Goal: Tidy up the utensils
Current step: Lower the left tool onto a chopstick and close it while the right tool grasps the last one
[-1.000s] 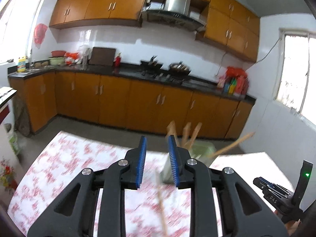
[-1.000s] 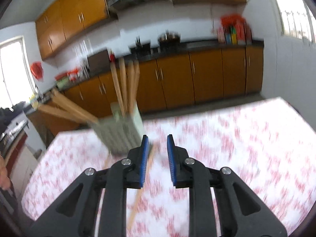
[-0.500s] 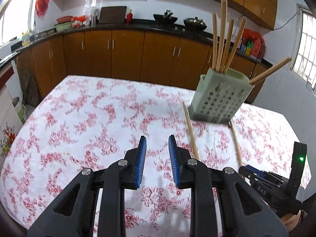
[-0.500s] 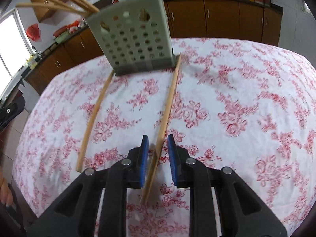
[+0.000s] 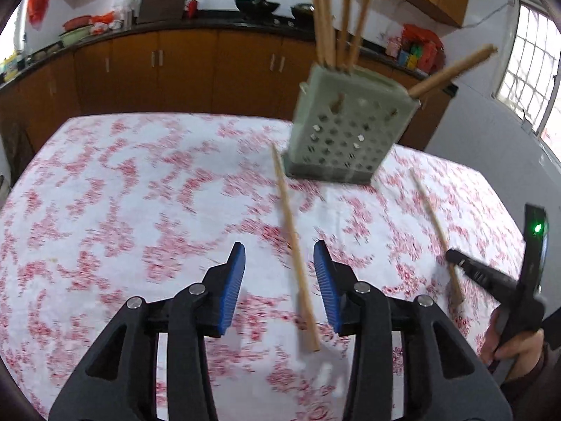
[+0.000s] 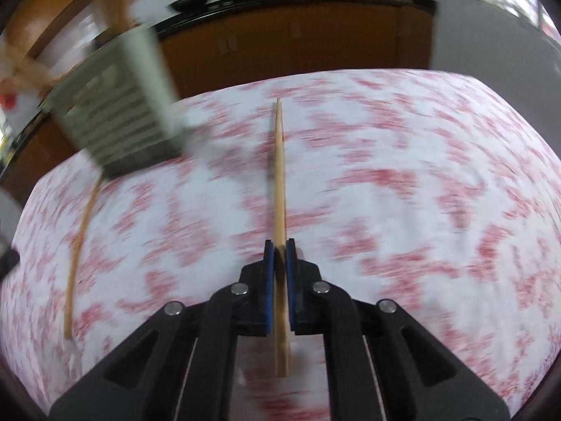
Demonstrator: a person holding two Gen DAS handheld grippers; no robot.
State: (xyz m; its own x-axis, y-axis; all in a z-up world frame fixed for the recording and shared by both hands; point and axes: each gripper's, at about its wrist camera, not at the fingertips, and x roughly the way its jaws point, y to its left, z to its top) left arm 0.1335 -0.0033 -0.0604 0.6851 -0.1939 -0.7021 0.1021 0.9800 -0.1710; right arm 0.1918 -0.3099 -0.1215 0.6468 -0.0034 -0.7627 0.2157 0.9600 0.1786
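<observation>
Left tongs (image 5: 279, 266): open, the blue pads spread wide, holding nothing; poised low over the desk.
Loose chopstick (image 5: 293, 245): lies flat on the desk, running from the foot of the holder back toward the left tongs; its near part passes between the spread pads, closer to the right-hand pad (image 5: 324, 280). Contact with either pad cannot be told through the blur.
Right tongs (image 6: 279, 256): closed on a chopstick, pads pressed against both of its sides.
Held chopstick (image 6: 279, 175): clamped near its thick end, which sticks out behind the pads; the thin end points straight ahead, away from the camera. Whether the tip touches the desk cannot be told. In the left wrist view the same stick (image 5: 434, 224) runs up from the right tongs (image 5: 455, 261) toward the holder.
Utensil holder (image 5: 347, 129): pale green, perforated, standing on the desk at its far side; several chopsticks (image 5: 329, 17) stand upright in it and one (image 5: 452, 70) leans out to the right. In the right wrist view the holder (image 6: 119, 105) sits at upper left, heavily blurred.
Desk (image 5: 105, 193): covered with a white cloth printed in red flowers.
Background: orange-brown kitchen cabinets (image 5: 182, 66) along the far wall, dark countertop with cookware above them.
</observation>
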